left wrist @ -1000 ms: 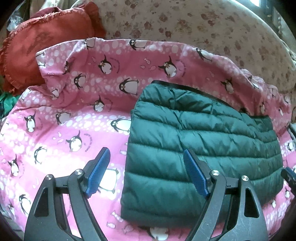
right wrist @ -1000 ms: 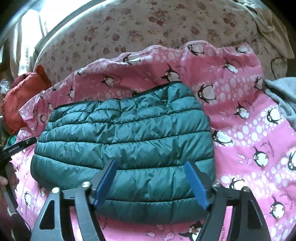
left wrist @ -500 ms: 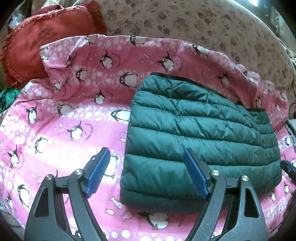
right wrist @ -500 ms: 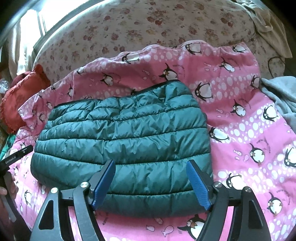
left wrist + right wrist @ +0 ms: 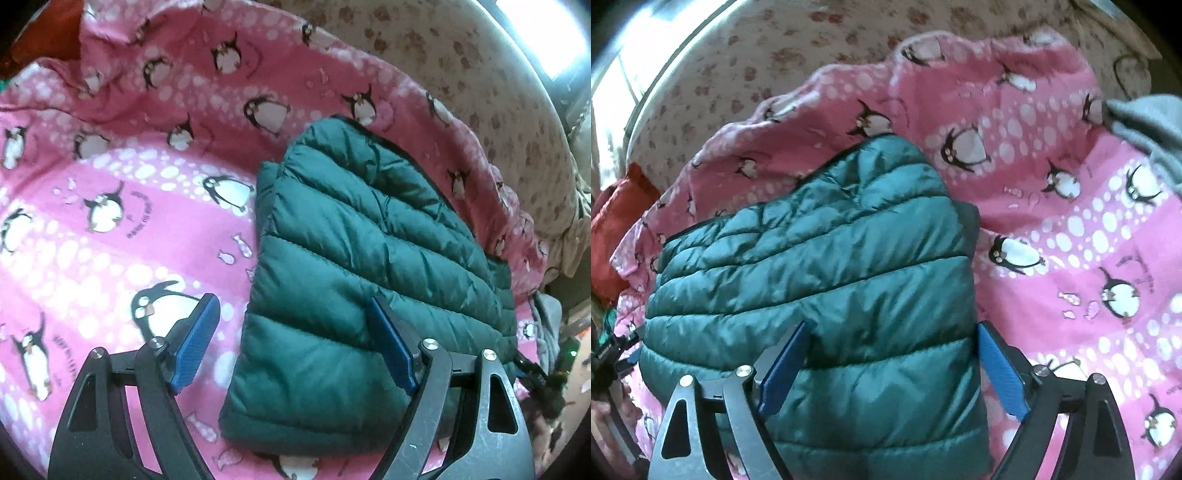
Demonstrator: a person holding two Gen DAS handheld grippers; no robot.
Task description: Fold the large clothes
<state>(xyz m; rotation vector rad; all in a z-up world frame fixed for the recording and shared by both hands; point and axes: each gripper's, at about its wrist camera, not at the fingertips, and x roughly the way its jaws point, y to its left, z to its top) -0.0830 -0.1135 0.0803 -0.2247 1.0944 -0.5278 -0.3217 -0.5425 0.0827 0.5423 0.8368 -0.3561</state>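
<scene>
Folded dark green quilted puffer jacket (image 5: 354, 266) on the pink penguin-print blanket (image 5: 110, 206).
Left hand-held gripper (image 5: 295, 347) spread over its left edge; right hand-held gripper (image 5: 890, 365) spread (blue pads straddling the right corner), gripping nothing.

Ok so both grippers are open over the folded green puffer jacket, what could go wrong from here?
1. The puffer jacket looks slick and puffy, so open jaws closing on its near edge may catch only the top layer and let the fold spring apart.
2. The left gripper straddles the jacket's edge, so it might pinch the penguin blanket too.
</scene>
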